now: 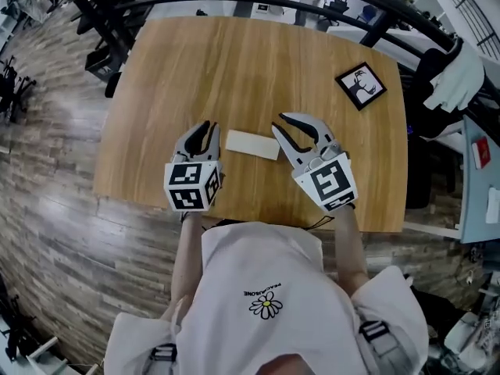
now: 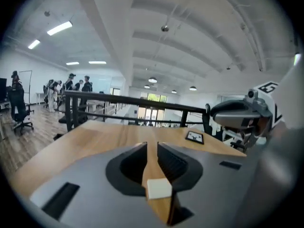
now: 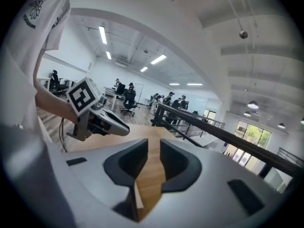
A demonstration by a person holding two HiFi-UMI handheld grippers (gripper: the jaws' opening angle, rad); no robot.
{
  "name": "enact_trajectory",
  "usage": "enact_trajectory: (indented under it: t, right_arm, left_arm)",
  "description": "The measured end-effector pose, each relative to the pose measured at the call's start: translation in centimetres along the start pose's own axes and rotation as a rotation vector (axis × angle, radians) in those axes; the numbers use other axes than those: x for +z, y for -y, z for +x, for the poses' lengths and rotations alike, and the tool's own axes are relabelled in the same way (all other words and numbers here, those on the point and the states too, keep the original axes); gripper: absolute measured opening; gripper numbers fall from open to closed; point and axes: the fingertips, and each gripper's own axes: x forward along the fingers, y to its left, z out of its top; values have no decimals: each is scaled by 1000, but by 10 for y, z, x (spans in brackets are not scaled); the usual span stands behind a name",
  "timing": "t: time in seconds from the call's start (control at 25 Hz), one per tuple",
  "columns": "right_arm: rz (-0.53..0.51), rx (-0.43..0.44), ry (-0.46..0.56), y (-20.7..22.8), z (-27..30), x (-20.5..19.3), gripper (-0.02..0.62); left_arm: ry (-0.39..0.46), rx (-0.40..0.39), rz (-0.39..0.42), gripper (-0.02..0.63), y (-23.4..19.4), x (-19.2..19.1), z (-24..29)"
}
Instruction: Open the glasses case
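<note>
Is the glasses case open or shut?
Shut: the glasses case lies flat on the table, one closed white slab, no lid raised.

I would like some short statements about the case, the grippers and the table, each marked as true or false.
1. The case lies flat on the table, between the left gripper and the right gripper. True.
2. The right gripper is clamped on the case. False: its jaws stand slightly apart and do not press on the case.
3. A framed picture lies near the table's far right corner. True.
4. The left gripper's jaws are fully closed. False: a narrow gap shows between them.
5. The case is black. False: it is white.
</note>
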Motion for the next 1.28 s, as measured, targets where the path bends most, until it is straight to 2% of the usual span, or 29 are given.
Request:
enact_trajectory:
  t: [0.08, 0.12, 0.24, 0.44, 0.68, 0.88, 1.28]
  right_arm:
    - [-5, 83, -42, -12, 7, -11, 129]
    - [-9, 120, -69, -18, 10, -16, 133]
    - [-45, 210, -146, -36, 19, -39, 185]
    - [-142, 292, -311, -55, 30, -92, 219]
    - [-237, 346, -472, -70, 37, -148, 232]
    - [-289, 395, -574, -84, 44, -191, 247]
    - [-280, 402, -653, -94, 55, -237, 250]
  left_arm:
    - [-117, -21, -21, 95, 0, -38, 10]
    - [-175, -36, -32, 109, 1, -58, 15]
    - [-324, -82, -73, 109, 3, -108, 26]
    - [-481, -122, -126, 124, 0, -157, 41]
    - [-556, -156, -196, 144, -1, -181, 54]
    - [-613, -159, -199, 144, -3, -194, 57]
    - [-634, -211, -188, 106, -6, -194, 58]
